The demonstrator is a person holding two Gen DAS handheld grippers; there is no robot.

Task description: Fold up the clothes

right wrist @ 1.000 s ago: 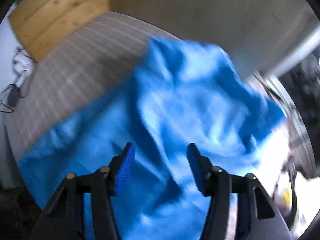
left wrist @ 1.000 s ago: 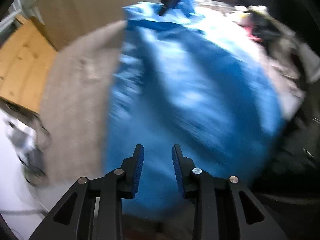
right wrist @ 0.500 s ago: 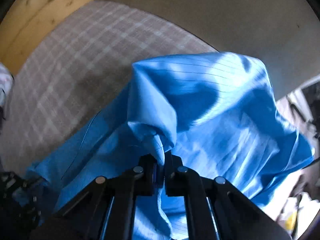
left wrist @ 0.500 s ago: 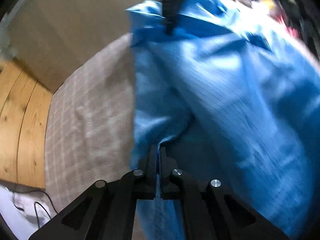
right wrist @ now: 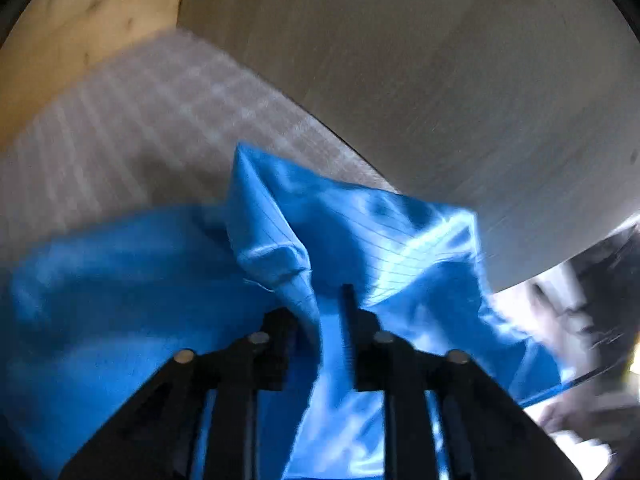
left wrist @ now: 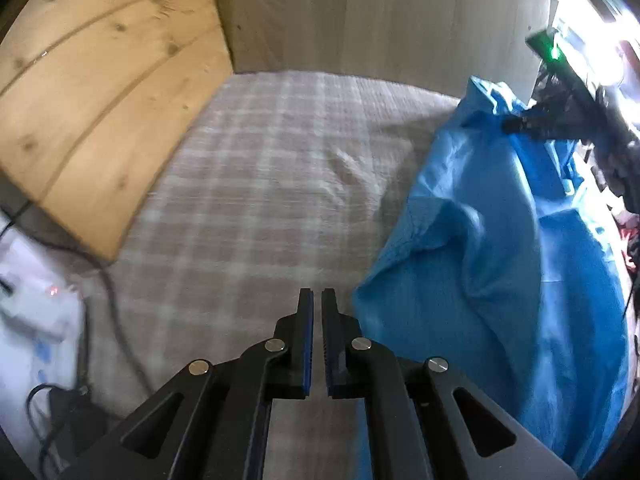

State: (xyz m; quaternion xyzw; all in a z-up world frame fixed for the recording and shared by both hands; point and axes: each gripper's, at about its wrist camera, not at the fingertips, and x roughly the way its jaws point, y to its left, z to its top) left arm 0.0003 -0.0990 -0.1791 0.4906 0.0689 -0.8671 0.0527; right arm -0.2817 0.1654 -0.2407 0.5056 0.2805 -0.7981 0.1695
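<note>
A bright blue garment [left wrist: 500, 280] lies crumpled on the right side of a plaid bedcover [left wrist: 260, 180]. My left gripper [left wrist: 317, 292] hovers over bare bedcover just left of the garment's edge. Its jaws are opening, only a narrow slit apart, with nothing between them. In the left wrist view my right gripper [left wrist: 516, 124] sits at the garment's far top corner. Seen from the right wrist, the right gripper [right wrist: 320, 304] has its jaws opening. A raised fold of the blue garment [right wrist: 380, 232] stands between them, draped against the left finger and covering its tip.
A wooden board [left wrist: 92, 100] borders the bed at the left and a pale wall panel [left wrist: 380, 12] runs along the back. A white power strip with cables [left wrist: 32, 300] lies at the lower left. Mixed dark clutter [left wrist: 624, 200] sits beyond the garment at the right.
My left gripper has let go of the blue cloth and swung left onto bare bedcover. The right jaws, shut on a fold half a second ago, have parted.
</note>
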